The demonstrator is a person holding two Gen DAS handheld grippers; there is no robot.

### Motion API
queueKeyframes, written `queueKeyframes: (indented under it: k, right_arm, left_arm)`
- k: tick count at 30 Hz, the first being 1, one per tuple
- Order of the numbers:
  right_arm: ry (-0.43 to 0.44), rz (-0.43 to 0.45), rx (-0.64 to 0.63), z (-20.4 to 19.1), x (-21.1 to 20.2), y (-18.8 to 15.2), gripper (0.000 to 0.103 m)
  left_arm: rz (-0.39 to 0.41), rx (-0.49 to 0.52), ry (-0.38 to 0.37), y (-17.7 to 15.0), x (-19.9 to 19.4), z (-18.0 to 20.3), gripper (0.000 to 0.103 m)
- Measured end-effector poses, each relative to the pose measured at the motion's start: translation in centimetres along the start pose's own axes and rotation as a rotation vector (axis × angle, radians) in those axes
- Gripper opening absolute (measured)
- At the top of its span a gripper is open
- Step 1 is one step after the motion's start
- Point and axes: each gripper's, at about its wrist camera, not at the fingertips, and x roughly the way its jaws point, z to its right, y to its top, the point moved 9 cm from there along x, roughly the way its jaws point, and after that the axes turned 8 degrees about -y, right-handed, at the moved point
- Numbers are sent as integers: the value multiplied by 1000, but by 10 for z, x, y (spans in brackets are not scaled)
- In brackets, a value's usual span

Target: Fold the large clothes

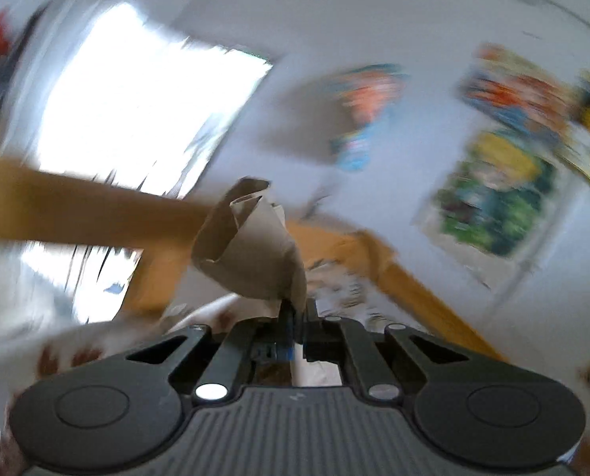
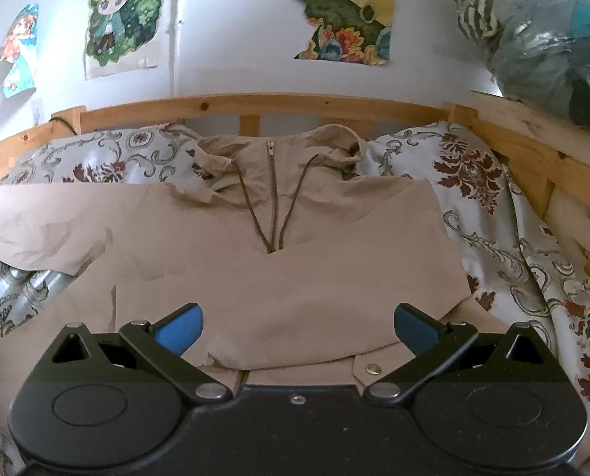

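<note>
A beige zip-front jacket [image 2: 263, 273] lies spread on the bed, collar toward the headboard, with one sleeve folded across its front. My right gripper [image 2: 298, 327] is open and empty, hovering just above the jacket's lower front. My left gripper [image 1: 293, 317] is shut on a bunched fold of the same beige fabric [image 1: 251, 250], lifted up and pointing at the wall; that view is motion-blurred.
The bed has a floral cover [image 2: 505, 214] and a wooden frame [image 2: 255, 103] along the back and right. Posters [image 2: 342, 8] hang on the white wall. A pile of bagged things [image 2: 548, 35] sits at the upper right. A bright window [image 1: 136, 107] shows in the left wrist view.
</note>
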Motion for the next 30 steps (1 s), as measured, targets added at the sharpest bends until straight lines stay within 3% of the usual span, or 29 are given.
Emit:
queueKeyframes:
  k: [8, 13, 16, 20, 24, 28, 30]
  right_arm:
    - [-5, -6, 108, 23, 6, 6, 102]
    - [-95, -11, 221, 63, 12, 10, 102]
    - [-131, 8, 352, 99, 10, 16, 102]
    - [-156, 19, 549, 150, 0, 12, 102]
    - [-173, 28, 668, 181, -4, 7, 102]
    - [-158, 18, 689, 183, -3, 2, 102]
    - [-155, 17, 676, 180, -2, 2, 102]
  left_arm:
    - [-28, 370, -446, -32, -42, 166, 2]
    - [-111, 446, -694, -90, -90, 264, 2]
    - [-222, 457, -805, -148, -116, 298, 2]
    - [-488, 433, -848, -243, -134, 313, 2]
    - [-680, 504, -841, -327, -152, 307, 2]
    - [-811, 510, -806, -368, -157, 285, 5]
    - [-876, 506, -804, -375, -157, 277, 13]
